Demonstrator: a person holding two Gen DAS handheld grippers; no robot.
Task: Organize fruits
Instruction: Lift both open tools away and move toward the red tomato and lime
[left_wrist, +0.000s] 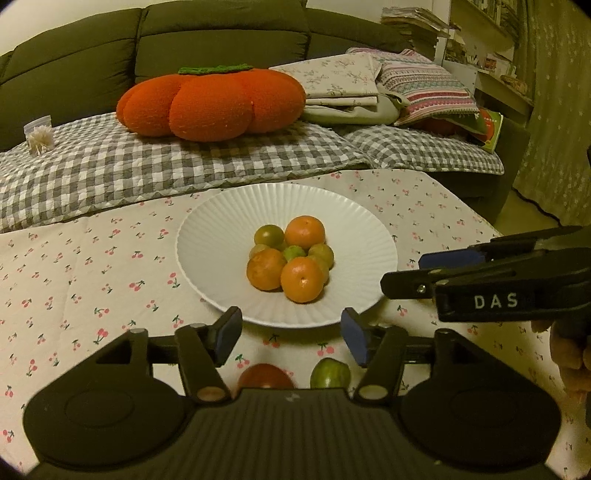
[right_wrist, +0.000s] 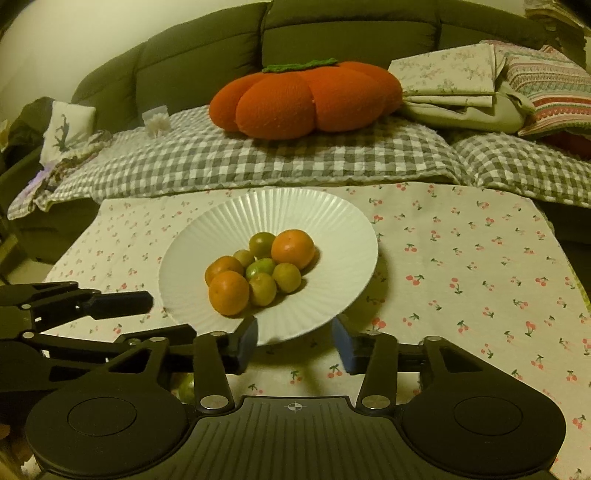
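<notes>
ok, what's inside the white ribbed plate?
The white ribbed plate holds a pile: three orange mandarins and several small greenish fruits. Anything beneath the pile is covered.

The surface (left_wrist: 92, 266) is covered by a pale cloth printed with small red cherries. A white ribbed plate (left_wrist: 207, 254) sits on it toward the far middle, holding a cluster of orange and green fruits (left_wrist: 291, 254). At the near edge, two loose fruits lie directly on the cloth: a reddish one (left_wrist: 264, 374) on the left and a green one (left_wrist: 330, 373) just beside it on the right, both partly hidden.
</notes>
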